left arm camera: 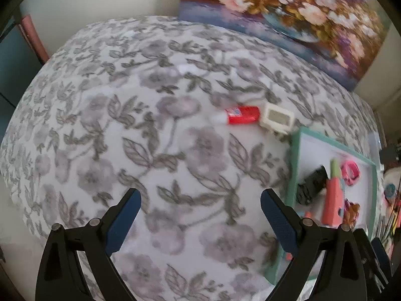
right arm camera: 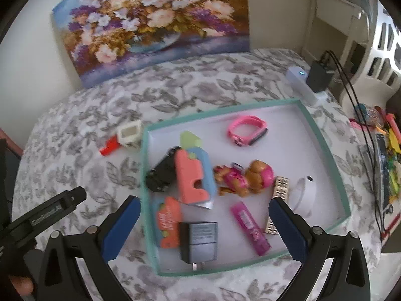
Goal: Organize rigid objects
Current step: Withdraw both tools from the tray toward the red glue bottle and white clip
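A teal-rimmed white tray point(right arm camera: 323, 145) sits on the floral tablecloth and holds several small objects: a pink watch point(right arm camera: 246, 129), a coral and blue toy point(right arm camera: 191, 178), a black toy car point(right arm camera: 163, 170), a dog figure point(right arm camera: 243, 178), a grey charger point(right arm camera: 200, 240) and a magenta tube point(right arm camera: 250, 228). Outside the tray, by its far left corner, lie a red and white tube point(left arm camera: 239, 116) and a white square frame point(left arm camera: 277, 118). My left gripper point(left arm camera: 200, 215) is open and empty over bare cloth. My right gripper point(right arm camera: 204, 225) is open and empty above the tray's near part.
A flower painting point(right arm camera: 150, 22) leans on the wall behind the table. A white device point(right arm camera: 300, 82) and a black adapter point(right arm camera: 319, 75) with cables stand at the far right. Colourful clutter point(right arm camera: 388, 150) lies at the right edge. The left gripper's body point(right arm camera: 42, 215) shows at lower left.
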Motion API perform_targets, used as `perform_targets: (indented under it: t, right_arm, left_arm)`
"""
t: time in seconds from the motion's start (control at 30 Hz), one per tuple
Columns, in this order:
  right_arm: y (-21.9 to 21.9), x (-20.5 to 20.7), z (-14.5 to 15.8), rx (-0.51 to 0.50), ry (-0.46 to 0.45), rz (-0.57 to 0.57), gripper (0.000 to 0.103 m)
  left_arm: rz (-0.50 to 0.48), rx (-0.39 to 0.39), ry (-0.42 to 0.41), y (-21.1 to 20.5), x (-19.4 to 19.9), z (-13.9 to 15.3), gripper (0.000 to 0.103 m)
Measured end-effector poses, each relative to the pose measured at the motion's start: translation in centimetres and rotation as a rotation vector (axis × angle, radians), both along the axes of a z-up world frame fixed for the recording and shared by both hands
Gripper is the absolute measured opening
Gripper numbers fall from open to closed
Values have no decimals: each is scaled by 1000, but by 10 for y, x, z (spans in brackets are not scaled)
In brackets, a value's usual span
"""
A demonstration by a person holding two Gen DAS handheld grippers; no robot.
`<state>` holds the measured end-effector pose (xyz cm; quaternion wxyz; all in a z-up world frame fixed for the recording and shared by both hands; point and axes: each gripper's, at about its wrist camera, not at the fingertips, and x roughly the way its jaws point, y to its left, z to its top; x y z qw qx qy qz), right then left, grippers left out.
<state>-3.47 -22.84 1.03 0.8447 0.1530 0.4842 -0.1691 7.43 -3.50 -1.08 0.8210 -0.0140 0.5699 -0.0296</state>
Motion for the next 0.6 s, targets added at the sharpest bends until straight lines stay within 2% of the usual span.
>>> perform_targets:
  t: [0.1, 0.2, 0.4, 0.6]
  right_arm:
    - [8, 7, 4, 4, -25, 22, 103]
    - [16, 16, 6, -1, -34, 49, 103]
    - [22, 31, 6, 15, -41, 75, 103]
    - [27, 53, 4, 72, -40, 92, 103]
  left_arm:
    - [36, -9, -11, 13, 8, 1, 96]
    - [73, -50, -31, 27, 16, 4, 96]
    - [98, -105, -65, 39, 26, 11, 97]
    - [114, -68, -61, 41, 38, 10, 98]
